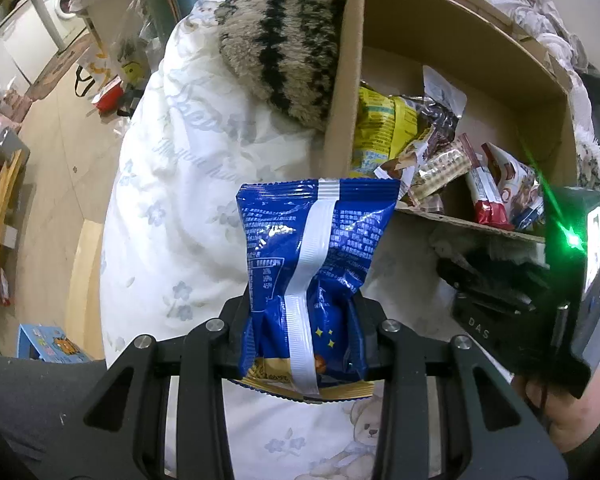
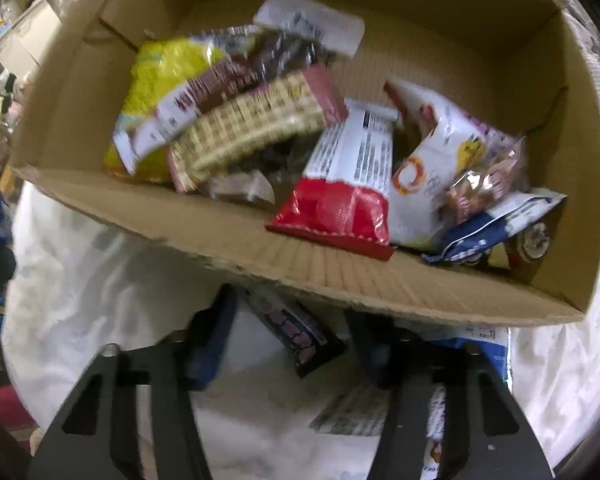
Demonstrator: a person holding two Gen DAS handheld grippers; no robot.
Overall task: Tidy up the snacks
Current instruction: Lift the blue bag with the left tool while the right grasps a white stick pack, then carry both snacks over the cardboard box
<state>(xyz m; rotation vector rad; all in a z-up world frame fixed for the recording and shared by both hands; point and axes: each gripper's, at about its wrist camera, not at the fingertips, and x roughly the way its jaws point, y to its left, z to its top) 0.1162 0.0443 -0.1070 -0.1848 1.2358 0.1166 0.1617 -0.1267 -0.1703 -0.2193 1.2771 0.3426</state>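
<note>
You work over a bed covered by a white quilt (image 1: 188, 184) printed with pale blue flowers, script and a teddy bear near your edge. On the quilt sits an open cardboard box (image 1: 348, 80), its near wall low and its left flap standing upright. A fuzzy striped cushion (image 1: 280, 40) lies on the quilt just beside that flap, touching it. In the right wrist view, the box wall (image 2: 340, 280) runs across the middle, and in front of it, on the quilt (image 2: 100, 264), lie a dark purple packet (image 2: 300, 332), a white printed packet (image 2: 356, 412) nearer you, and a blue-and-white one (image 2: 496, 352) at right, all blurred.
</note>
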